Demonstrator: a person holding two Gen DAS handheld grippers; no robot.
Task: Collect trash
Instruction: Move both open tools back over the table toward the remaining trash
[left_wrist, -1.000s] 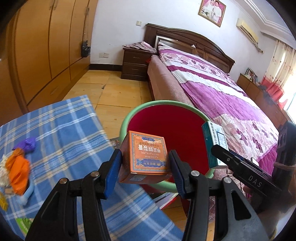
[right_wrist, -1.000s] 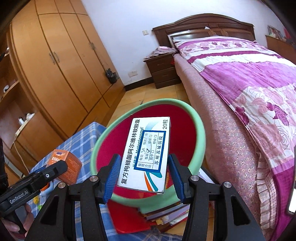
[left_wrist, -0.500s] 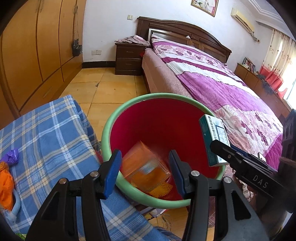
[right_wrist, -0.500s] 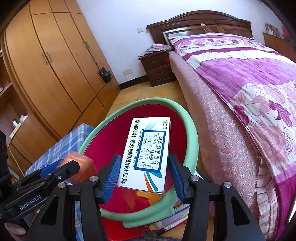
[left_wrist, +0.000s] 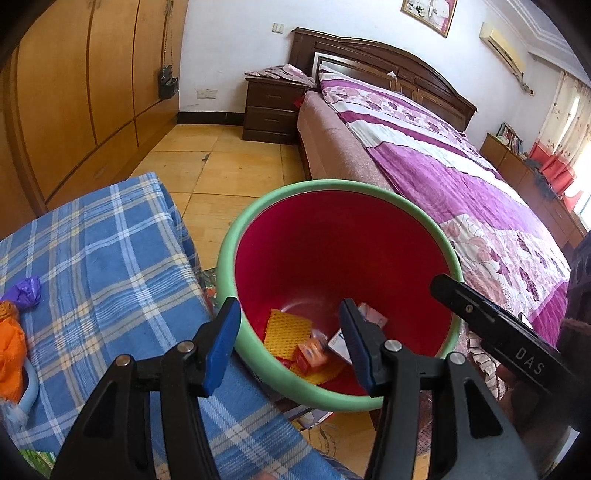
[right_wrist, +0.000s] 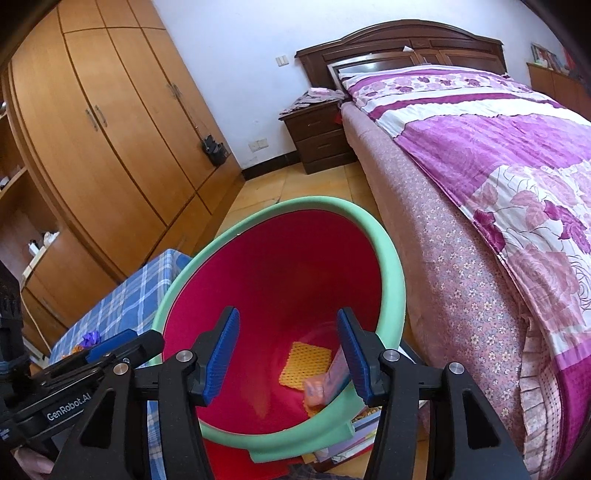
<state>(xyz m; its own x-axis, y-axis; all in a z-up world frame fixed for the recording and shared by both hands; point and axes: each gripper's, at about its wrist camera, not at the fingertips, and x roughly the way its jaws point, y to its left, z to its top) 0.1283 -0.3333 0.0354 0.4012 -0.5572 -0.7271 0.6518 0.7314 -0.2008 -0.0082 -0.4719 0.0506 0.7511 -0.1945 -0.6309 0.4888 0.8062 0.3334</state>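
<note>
Left wrist view showed the left tongs spread apart and empty, poised over the near rim of the bin, a red pail with a green lip. The right tongs were likewise parted and held nothing, above the same bin from its bed side. Inside the bin, at the bottom, lay an orange box, a white box and a yellow mesh pad, so that trash was already collected. What remained lay left of the bin, on the table with the blue plaid cloth: an orange wad and a purple scrap near the table's far-left edge, beside something pale blue that I could not identify. The wad's long axis looked to run roughly toward the camera. By my judgement the left tongs were nearer and should swing left across the cloth; nothing stood between. The bed lay right of the bin, the wardrobe beyond the table.
</note>
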